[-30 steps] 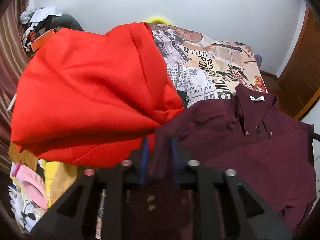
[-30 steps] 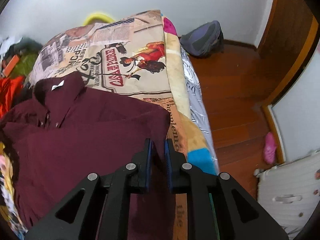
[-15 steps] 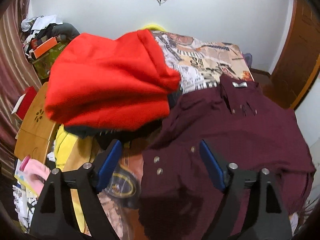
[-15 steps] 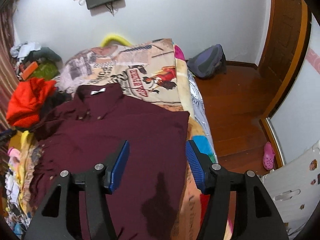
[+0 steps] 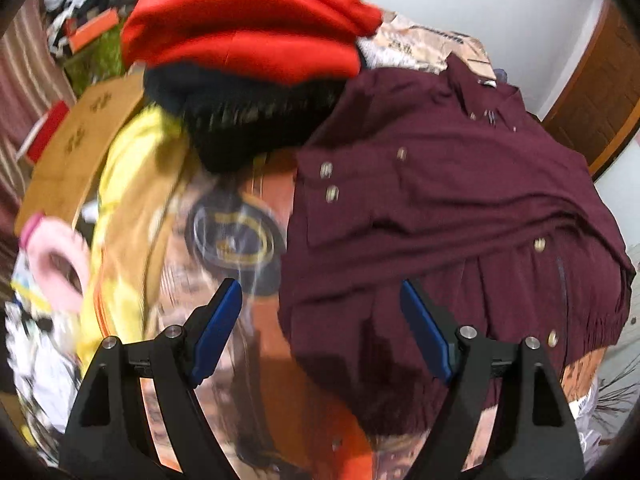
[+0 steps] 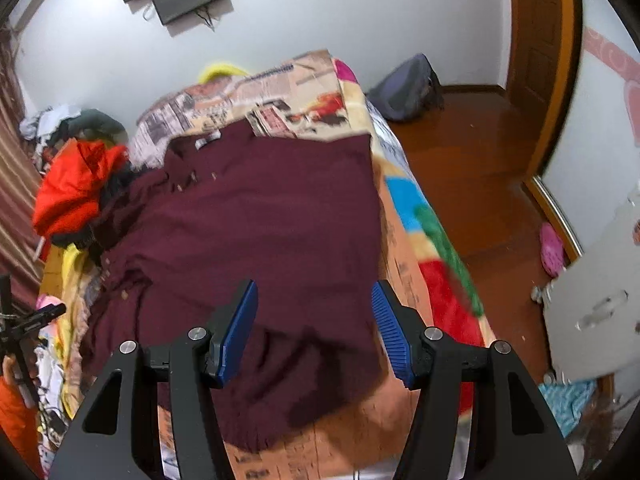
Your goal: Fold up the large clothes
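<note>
Maroon shirt (image 6: 256, 232) lies spread on the bed (image 6: 404, 208), red clothes (image 5: 248, 24) piled far left. Left gripper (image 5: 320, 332) and right gripper (image 6: 314, 328) both have jaws apart, nothing gripped.

A bed covered by a colourful blanket printed with newspaper and poster motifs (image 6: 304, 92) carries a large maroon button-up shirt (image 6: 256, 232), spread flat across most of the surface, collar toward the far wall. At the bed's left edge, a heap of clothing sits topped by a bright red garment (image 5: 248, 28) over a black garment (image 5: 248, 120), with a yellow cloth (image 5: 128, 184) beneath and beside them. The shirt's near hem (image 6: 272, 412) lies close to the bed's front edge.
</note>
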{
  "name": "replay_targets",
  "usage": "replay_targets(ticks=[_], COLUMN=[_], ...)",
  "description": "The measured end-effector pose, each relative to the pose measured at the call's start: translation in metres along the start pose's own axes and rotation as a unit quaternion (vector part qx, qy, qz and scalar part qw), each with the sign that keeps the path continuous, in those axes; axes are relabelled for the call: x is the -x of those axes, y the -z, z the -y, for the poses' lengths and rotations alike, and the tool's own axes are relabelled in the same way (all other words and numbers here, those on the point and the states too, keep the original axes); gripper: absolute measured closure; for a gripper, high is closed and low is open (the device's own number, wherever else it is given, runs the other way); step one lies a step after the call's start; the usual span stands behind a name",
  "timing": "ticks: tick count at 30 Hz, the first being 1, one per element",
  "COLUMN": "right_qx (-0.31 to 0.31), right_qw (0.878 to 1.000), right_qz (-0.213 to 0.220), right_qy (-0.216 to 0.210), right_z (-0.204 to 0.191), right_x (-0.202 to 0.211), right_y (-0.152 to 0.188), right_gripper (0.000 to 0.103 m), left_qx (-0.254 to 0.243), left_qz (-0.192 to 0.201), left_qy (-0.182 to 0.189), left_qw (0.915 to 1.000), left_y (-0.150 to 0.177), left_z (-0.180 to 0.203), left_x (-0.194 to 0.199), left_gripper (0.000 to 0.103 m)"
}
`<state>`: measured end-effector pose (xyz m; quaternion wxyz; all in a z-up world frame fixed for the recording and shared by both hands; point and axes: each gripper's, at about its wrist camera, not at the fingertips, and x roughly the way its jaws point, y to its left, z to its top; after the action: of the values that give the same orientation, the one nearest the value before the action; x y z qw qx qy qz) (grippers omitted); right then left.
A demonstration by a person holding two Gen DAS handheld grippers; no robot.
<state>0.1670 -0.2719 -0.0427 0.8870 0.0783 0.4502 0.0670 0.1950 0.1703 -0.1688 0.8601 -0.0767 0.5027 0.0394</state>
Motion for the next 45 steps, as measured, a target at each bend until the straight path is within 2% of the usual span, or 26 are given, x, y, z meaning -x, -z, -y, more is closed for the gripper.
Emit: replay_targets(ticks=[4, 8, 10, 12, 14, 21, 26, 28, 30, 31, 33, 35, 37, 40, 45], right_qx=[-0.018, -0.031, -0.041, -0.052, -0.056, -0.064, -0.098, -0.118, -0.135, -0.141, -0.143, -0.142, -0.132, -0.091, -0.068], right_qw=[0.999, 0.998, 0.996, 0.994, 0.993, 0.989, 0.988, 0.986, 0.982, 0.98, 0.979, 0.979, 0.98, 0.988, 0.99], right_qz=[-0.03, -0.054, -0.072, -0.094, -0.102, -0.123, -0.093, -0.076, -0.07, -0.07, -0.06, -0.048, -0.033, -0.002, 0.014], right_qy=[-0.002, -0.003, -0.015, -0.031, -0.038, -0.055, -0.07, -0.087, -0.113, -0.125, -0.13, -0.137, -0.145, -0.125, -0.119], right_z=[0.003, 0.005, 0.005, 0.004, 0.002, -0.006, 0.0, 0.002, 0.003, 0.003, 0.003, 0.002, -0.001, -0.011, -0.007], right_x=[-0.009, -0.015, -0.019, -0.026, -0.03, -0.046, -0.045, -0.045, -0.047, -0.047, -0.045, -0.039, -0.027, -0.003, 0.025], right_y=[0.026, 0.049, 0.059, 0.068, 0.072, 0.073, 0.075, 0.076, 0.077, 0.077, 0.075, 0.072, 0.067, 0.061, 0.061], right_gripper=[0.048, 0.048, 0.048, 0.048, 0.048, 0.048, 0.048, 0.049, 0.062, 0.07, 0.082, 0.092, 0.094, 0.095, 0.097], left_qx=[0.032, 0.064, 0.077, 0.107, 0.141, 0.19, 0.15, 0.134, 0.118, 0.114, 0.11, 0.112, 0.113, 0.11, 0.076], left_qz=[-0.014, -0.031, -0.042, -0.058, -0.073, -0.095, -0.071, -0.063, -0.058, -0.053, -0.042, -0.03, -0.017, 0.009, 0.048], left_qy=[-0.002, 0.013, 0.038, 0.08, 0.125, 0.21, 0.199, 0.187, 0.177, 0.175, 0.171, 0.171, 0.174, 0.193, 0.187], left_qw=[0.9994, 0.9974, 0.9954, 0.9894, 0.9793, 0.9544, 0.9658, 0.9711, 0.9754, 0.9765, 0.9782, 0.9784, 0.9782, 0.9749, 0.9783], left_y=[0.025, 0.045, 0.05, 0.057, 0.063, 0.075, 0.065, 0.058, 0.053, 0.05, 0.045, 0.041, 0.04, 0.035, 0.032], left_z=[-0.011, -0.018, -0.02, -0.022, -0.024, -0.016, 0.005, 0.012, 0.018, 0.019, 0.02, 0.02, 0.018, 0.02, 0.035], left_x=[-0.007, -0.015, -0.02, -0.025, -0.034, -0.059, -0.056, -0.056, -0.054, -0.052, -0.046, -0.038, -0.027, -0.003, 0.039], left_gripper=[0.022, 0.022, 0.022, 0.022, 0.022, 0.023, 0.023, 0.035, 0.05, 0.054, 0.065, 0.069, 0.072, 0.073, 0.075])
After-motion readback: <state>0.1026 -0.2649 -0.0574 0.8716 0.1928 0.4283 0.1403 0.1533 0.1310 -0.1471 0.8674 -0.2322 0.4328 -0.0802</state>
